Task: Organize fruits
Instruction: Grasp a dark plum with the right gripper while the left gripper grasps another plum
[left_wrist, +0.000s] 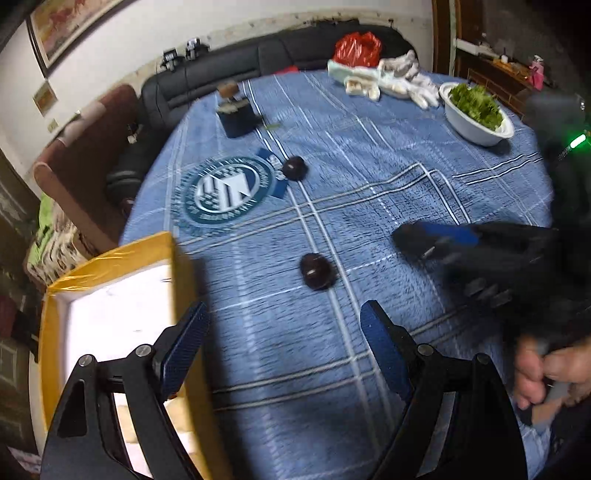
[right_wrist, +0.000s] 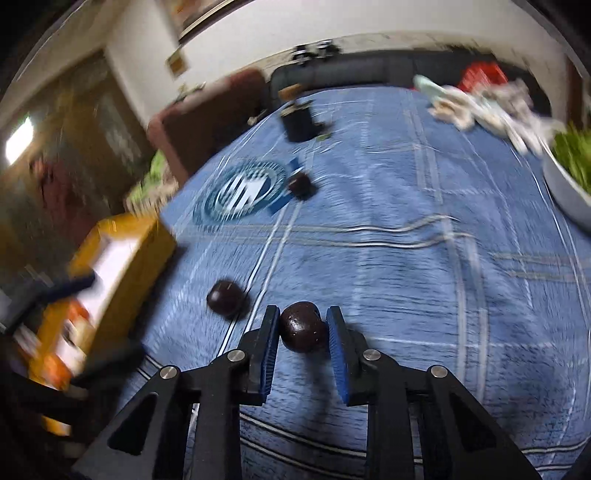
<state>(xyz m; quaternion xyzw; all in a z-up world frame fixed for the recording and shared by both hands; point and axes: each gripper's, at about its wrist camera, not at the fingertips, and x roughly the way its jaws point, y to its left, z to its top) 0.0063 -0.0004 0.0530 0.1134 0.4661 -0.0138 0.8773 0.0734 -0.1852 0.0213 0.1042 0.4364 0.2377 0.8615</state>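
Note:
Small dark round fruits lie on the blue checked tablecloth (left_wrist: 369, 177). My right gripper (right_wrist: 303, 325) is shut on one dark fruit (right_wrist: 303, 326), its blue pads pressing both sides just above the cloth. A second fruit (right_wrist: 226, 298) lies just left of it, and a third (right_wrist: 301, 184) lies farther off by the round logo. My left gripper (left_wrist: 284, 310) is open and holds nothing; the near fruit (left_wrist: 317, 271) lies just ahead of its fingertips. At its left stands an open yellow box (left_wrist: 110, 295) with a white inside. The right gripper (left_wrist: 406, 240) shows blurred at the right.
A white bowl of greens (left_wrist: 476, 110) stands at the far right. A dark jar with a cork (left_wrist: 234, 114), a red bag (left_wrist: 356, 48) and white packets (left_wrist: 399, 79) sit at the back. A hand (left_wrist: 546, 373) is at the lower right. A dark sofa curves behind the table.

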